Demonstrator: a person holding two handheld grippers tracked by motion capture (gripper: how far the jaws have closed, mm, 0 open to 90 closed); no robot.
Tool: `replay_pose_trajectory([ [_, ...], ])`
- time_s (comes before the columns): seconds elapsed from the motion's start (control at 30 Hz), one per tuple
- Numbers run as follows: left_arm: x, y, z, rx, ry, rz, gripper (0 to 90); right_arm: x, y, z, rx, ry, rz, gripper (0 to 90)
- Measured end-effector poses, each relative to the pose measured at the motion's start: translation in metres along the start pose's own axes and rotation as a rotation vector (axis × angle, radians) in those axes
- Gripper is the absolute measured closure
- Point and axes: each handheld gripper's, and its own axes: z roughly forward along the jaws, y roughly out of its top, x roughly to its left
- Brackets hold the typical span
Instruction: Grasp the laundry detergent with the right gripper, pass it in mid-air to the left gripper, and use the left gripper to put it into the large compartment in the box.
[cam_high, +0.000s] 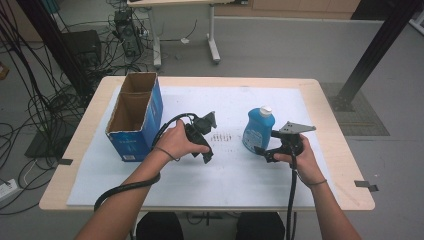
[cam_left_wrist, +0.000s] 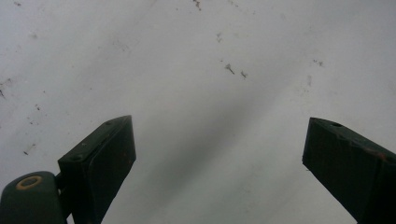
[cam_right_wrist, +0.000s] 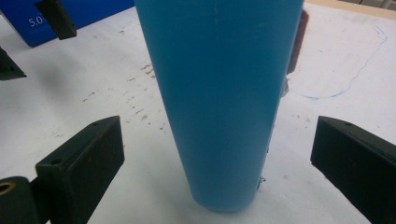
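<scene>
A blue bottle (cam_high: 258, 129) with a white cap stands upright, right of centre on the white mat (cam_high: 240, 180). The right gripper (cam_high: 263, 151) sits just near it, jaws apart. The left gripper (cam_high: 206, 155), jaws apart, points at bare mat. An open cardboard box (cam_high: 135, 116) stands far left, well apart.

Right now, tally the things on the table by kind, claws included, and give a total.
Bottle: 1
Box: 1
Claws: 2, left claw and right claw, both open
Total: 4
</scene>
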Motion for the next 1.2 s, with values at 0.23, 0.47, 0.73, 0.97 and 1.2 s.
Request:
replay_pose_trajectory([
  [0.23,-0.0004,0.0006,-0.0002,-0.001,0.001,0.0,10.0,-0.0007,-0.0002,0.0002,0.0,0.003,0.001,2.7],
  [0.47,-0.0009,0.0012,-0.0008,-0.005,0.001,0.001,10.0,-0.0007,0.0003,0.0009,-0.001,0.003,-0.001,2.6],
  [0.73,-0.0008,0.0007,-0.0013,-0.006,0.003,-0.003,10.0,-0.0009,0.0005,0.0003,0.0,0.002,-0.001,2.7],
  [0.97,-0.001,0.0014,-0.001,-0.002,0.002,0.002,10.0,-0.001,0.0003,0.0001,0.0,0.004,-0.001,2.7],
  [1.2,-0.0005,0.0007,-0.0011,-0.003,-0.001,0.002,10.0,-0.0014,0.0001,0.0004,0.001,0.007,0.0,2.7],
])
